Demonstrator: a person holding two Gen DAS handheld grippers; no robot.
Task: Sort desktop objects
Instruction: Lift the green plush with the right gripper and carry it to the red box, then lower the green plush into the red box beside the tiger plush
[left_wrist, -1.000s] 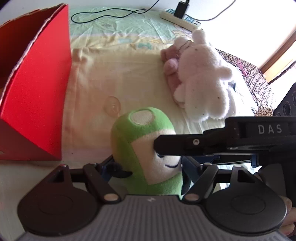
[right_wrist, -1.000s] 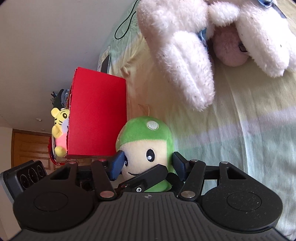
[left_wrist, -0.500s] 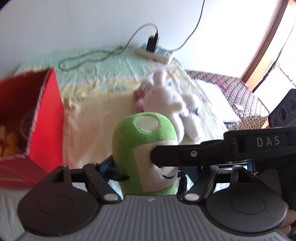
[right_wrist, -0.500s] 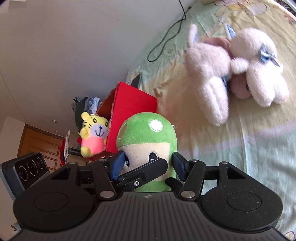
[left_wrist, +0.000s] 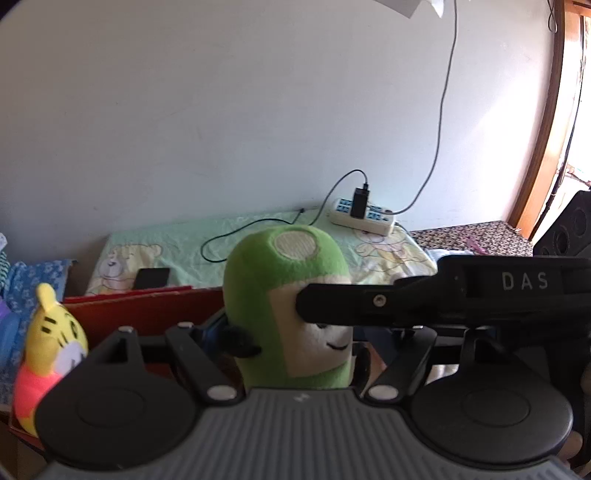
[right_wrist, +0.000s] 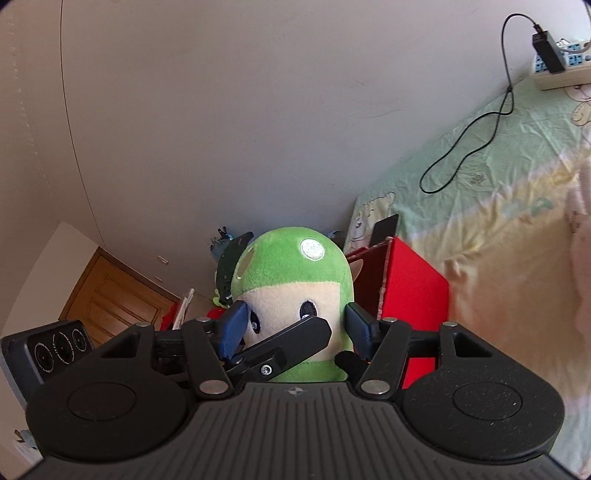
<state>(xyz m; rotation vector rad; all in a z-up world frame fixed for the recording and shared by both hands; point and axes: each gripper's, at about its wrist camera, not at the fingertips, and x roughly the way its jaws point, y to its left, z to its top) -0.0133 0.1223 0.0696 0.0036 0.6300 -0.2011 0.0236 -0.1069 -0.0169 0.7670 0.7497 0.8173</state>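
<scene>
Claws from both sides, left claw (left_wrist: 291, 350) and right claw (right_wrist: 295, 328), clamped the green plush (left_wrist: 291, 306) together, steadying it for the red box (right_wrist: 406, 291) just beyond them.

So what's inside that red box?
A yellow tiger plush sits at the left end of the red box. The rest of the inside is hidden behind the green plush and both claws gripping it.
</scene>
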